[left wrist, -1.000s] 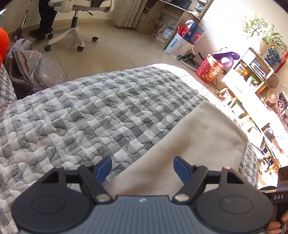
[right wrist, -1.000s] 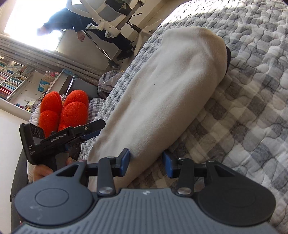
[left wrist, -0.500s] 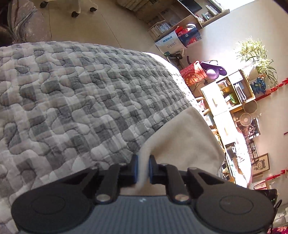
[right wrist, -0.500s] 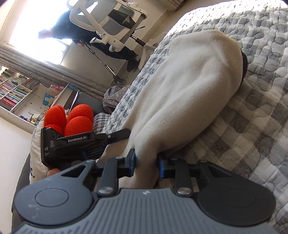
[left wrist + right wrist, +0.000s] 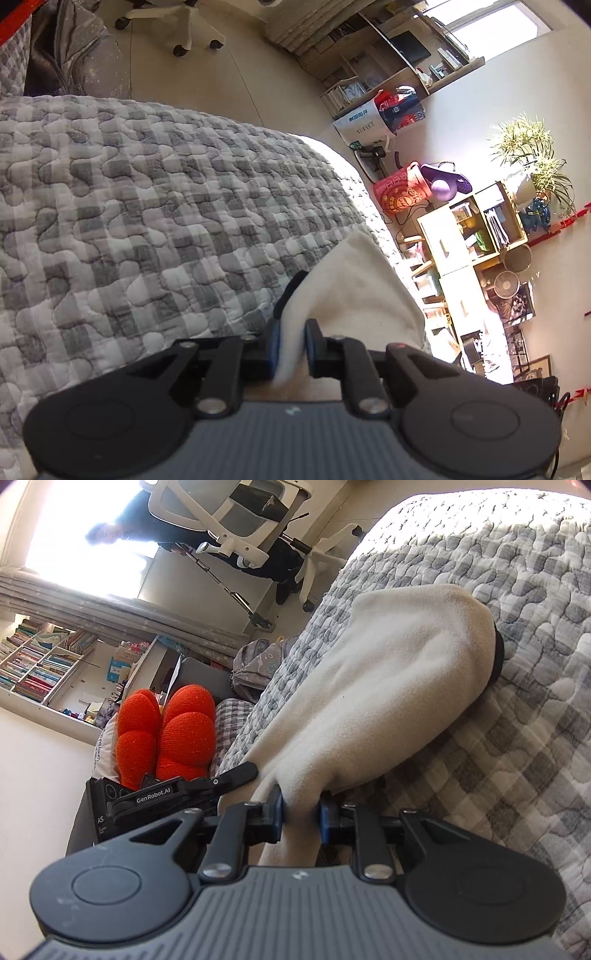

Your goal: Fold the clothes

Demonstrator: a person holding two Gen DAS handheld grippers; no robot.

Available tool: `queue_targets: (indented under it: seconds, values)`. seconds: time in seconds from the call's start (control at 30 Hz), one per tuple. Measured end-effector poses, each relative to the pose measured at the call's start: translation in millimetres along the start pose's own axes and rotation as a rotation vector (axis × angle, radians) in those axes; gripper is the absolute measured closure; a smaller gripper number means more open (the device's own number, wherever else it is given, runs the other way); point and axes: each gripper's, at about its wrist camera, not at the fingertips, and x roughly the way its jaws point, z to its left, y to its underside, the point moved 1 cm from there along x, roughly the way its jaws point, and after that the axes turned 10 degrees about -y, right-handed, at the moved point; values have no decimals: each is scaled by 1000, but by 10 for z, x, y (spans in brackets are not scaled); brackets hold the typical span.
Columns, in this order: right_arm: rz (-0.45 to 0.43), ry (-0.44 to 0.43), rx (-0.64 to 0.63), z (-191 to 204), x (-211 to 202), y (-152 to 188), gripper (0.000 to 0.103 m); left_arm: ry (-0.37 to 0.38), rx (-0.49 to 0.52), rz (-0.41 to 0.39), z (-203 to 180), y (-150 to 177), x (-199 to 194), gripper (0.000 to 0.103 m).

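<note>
Both tongs, left tongs (image 5: 290, 345) and right tongs (image 5: 300, 818), pinch the cream fleece garment's (image 5: 388, 698) near edge.

Open grey-and-white checked quilted bedspread (image 5: 147, 221) from 9 to 12 o'clock of the left tool (image 5: 291, 343), bare and free for passage. At 1 o'clock, blocked by the lifted cream fleece garment (image 5: 354, 291) pinched there. In the right wrist view, bare quilt from 1 to 3 o'clock of the right tool (image 5: 300, 814); cream mound filling 12 o'clock; left tool (image 5: 177, 797) close at 9 o'clock, just beside. Orange segmented plush cushion (image 5: 166, 734) beyond at 10 o'clock.
</note>
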Motion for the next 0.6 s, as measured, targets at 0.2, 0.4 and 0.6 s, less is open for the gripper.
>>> queue_targets:
  seconds: [0.2,0.4,0.6]
  values:
    - [35,-16,39,-101,50,94,55,49,-27,88,226,-130,261,56]
    - [28,-101,43,-114,184,164,77,75,-77,124,247,-10,356,92]
    - [-100,-197,-97,205,-164,-63,79,246,-132,-36,57,-135,57,93]
